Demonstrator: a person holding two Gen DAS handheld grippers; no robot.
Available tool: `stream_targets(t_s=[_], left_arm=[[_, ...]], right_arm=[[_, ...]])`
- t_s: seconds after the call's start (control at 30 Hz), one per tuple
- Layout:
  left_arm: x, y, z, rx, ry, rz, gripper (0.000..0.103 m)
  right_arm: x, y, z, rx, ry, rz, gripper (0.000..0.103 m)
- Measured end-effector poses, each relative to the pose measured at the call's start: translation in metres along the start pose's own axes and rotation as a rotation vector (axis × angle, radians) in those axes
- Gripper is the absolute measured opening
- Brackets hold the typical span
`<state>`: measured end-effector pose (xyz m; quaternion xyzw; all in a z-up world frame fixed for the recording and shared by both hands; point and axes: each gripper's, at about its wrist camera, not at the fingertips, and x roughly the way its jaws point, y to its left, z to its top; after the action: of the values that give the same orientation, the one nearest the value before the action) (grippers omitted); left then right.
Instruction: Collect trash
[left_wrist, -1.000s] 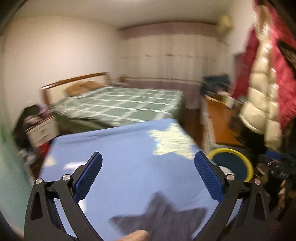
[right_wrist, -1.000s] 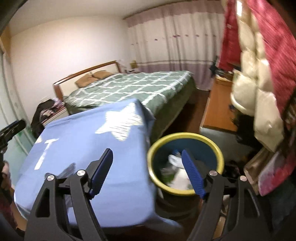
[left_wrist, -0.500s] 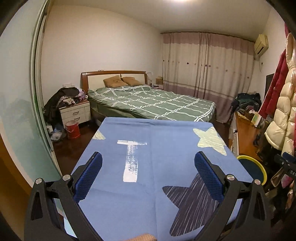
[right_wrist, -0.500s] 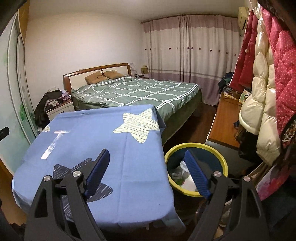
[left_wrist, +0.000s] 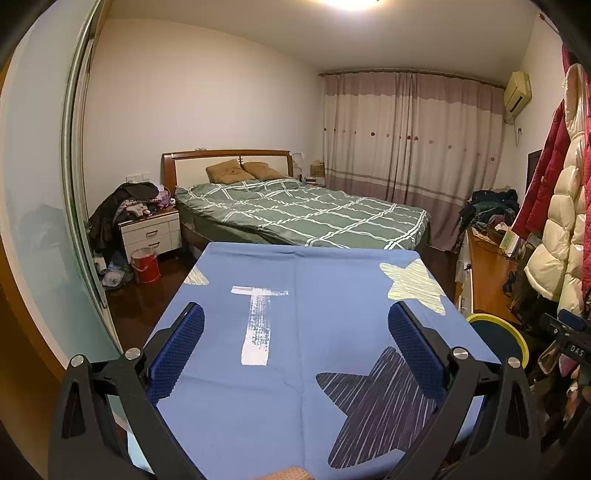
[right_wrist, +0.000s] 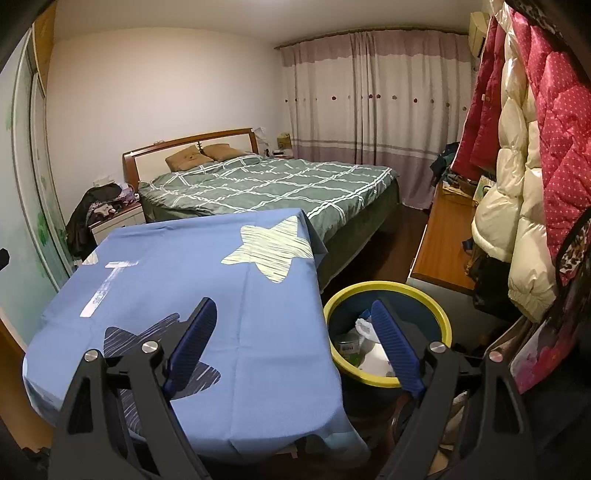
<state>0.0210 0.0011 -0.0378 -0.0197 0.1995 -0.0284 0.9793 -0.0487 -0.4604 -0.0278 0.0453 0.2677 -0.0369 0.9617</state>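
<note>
A blue bin with a yellow rim (right_wrist: 424, 295) stands on the floor right of the table; it holds white crumpled trash (right_wrist: 364, 328) and a small container. The bin's rim also shows at the right in the left wrist view (left_wrist: 515, 332). The table has a blue cloth (left_wrist: 332, 295) with stars; no trash shows on it. My left gripper (left_wrist: 295, 339) is open and empty above the table's near edge. My right gripper (right_wrist: 291, 332) is open and empty, over the table's right edge and the bin.
A green checked bed (left_wrist: 303, 214) stands behind the table. A white nightstand (left_wrist: 149, 232) with clothes and a red bucket (left_wrist: 146, 264) are at the left. A wooden desk (right_wrist: 439, 243) and hanging coats (right_wrist: 517, 184) fill the right side. A sliding mirror door (left_wrist: 37, 221) is at the left.
Both grippers have pulled back and up from the bin. The left view has swung left to face the table squarely. Both stay open and empty.
</note>
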Motion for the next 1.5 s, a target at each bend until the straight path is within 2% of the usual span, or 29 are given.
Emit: stream_targets(t_s=[1.5], left_arm=[[0.015, -0.01, -0.011, 0.021, 0.038, -0.008, 0.098]], right_arm=[[0.007, -0.005, 0.0, 0.026, 0.012, 0.009, 0.081]])
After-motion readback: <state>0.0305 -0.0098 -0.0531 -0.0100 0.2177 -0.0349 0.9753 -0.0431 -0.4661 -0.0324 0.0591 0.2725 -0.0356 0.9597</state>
